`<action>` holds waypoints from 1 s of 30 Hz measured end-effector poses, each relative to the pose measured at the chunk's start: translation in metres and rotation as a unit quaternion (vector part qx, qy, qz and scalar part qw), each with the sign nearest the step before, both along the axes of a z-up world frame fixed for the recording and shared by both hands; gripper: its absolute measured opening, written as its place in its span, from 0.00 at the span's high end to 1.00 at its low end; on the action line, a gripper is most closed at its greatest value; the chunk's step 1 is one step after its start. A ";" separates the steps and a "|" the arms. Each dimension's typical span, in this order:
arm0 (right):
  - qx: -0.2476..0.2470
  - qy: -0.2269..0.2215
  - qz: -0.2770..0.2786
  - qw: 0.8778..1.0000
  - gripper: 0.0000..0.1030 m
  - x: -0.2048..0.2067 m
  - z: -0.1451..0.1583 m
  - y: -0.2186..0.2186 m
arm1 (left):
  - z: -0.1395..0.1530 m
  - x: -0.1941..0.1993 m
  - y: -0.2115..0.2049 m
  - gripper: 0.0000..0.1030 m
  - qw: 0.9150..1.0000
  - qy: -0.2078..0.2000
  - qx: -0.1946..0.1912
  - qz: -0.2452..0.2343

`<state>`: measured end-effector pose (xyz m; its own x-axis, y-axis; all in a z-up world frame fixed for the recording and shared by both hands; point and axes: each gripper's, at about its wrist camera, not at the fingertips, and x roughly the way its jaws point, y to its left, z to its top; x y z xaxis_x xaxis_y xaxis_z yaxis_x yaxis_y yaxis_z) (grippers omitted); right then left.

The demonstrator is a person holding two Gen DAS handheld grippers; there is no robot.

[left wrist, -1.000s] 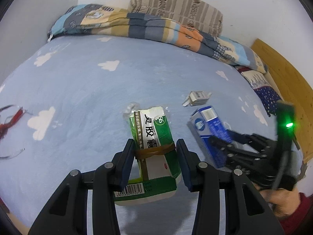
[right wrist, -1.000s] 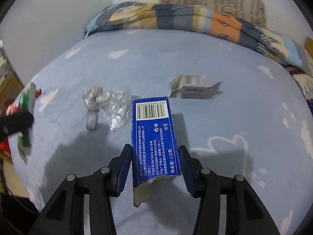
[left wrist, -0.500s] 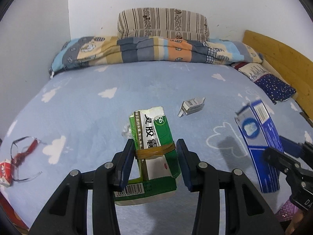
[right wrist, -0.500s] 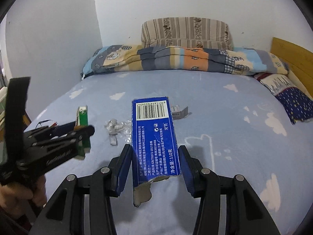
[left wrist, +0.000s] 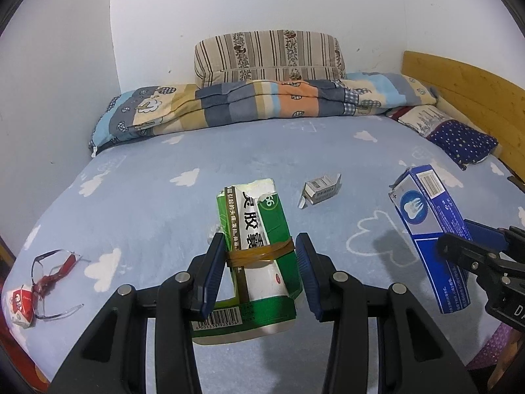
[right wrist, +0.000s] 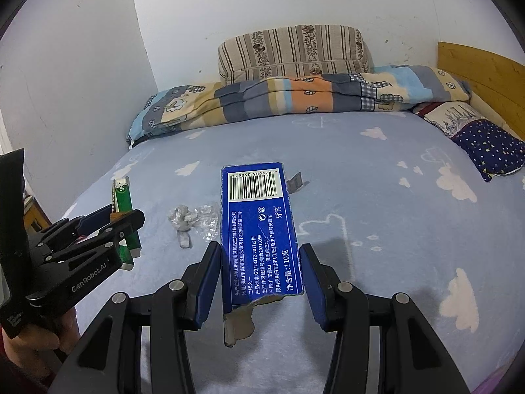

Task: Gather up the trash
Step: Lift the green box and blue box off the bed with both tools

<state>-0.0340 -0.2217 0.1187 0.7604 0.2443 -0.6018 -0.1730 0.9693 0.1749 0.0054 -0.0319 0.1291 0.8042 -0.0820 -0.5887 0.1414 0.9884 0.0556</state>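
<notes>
Blue cloud-print bed (left wrist: 131, 203) carried the scene. We had the left gripper (left wrist: 259, 264) clamped on a green carton (left wrist: 256, 246) and the right gripper (right wrist: 259, 274) on a blue box (right wrist: 259, 229), both lifted clear. Next, presumably, disposal; a grey packet (left wrist: 320, 190) and crumpled foil (right wrist: 192, 218) remained on the bed.

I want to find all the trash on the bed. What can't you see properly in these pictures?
- Small grey box: right view, mostly hidden behind the blue box.
- Crumpled wrapper: left view, hidden behind the green box.
- Red packet: left view, print too small.
- Any trash bin: in neither view.
</notes>
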 end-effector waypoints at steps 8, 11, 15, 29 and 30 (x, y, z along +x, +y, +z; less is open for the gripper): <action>0.001 -0.004 0.002 1.000 0.50 -0.001 0.001 0.002 | 0.002 -0.002 -0.001 0.59 1.000 -0.005 0.004 0.000; 0.000 -0.005 0.004 1.000 0.50 -0.002 0.001 0.002 | 0.003 -0.005 -0.002 0.59 1.000 -0.010 0.010 -0.001; 0.001 -0.008 0.005 1.000 0.50 -0.002 0.001 0.004 | 0.003 -0.007 -0.004 0.59 1.000 -0.016 0.015 -0.003; 0.001 -0.007 0.006 1.000 0.50 -0.002 0.001 0.004 | 0.003 -0.009 -0.008 0.59 1.000 -0.021 0.021 -0.007; 0.001 -0.008 0.005 1.000 0.50 -0.003 0.001 0.004 | 0.003 -0.009 -0.008 0.59 0.999 -0.021 0.022 -0.008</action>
<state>-0.0366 -0.2176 0.1198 0.7668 0.2539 -0.5896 -0.1863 0.9669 0.1742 -0.0039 -0.0396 0.1320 0.8275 -0.0690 -0.5573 0.1530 0.9826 0.1055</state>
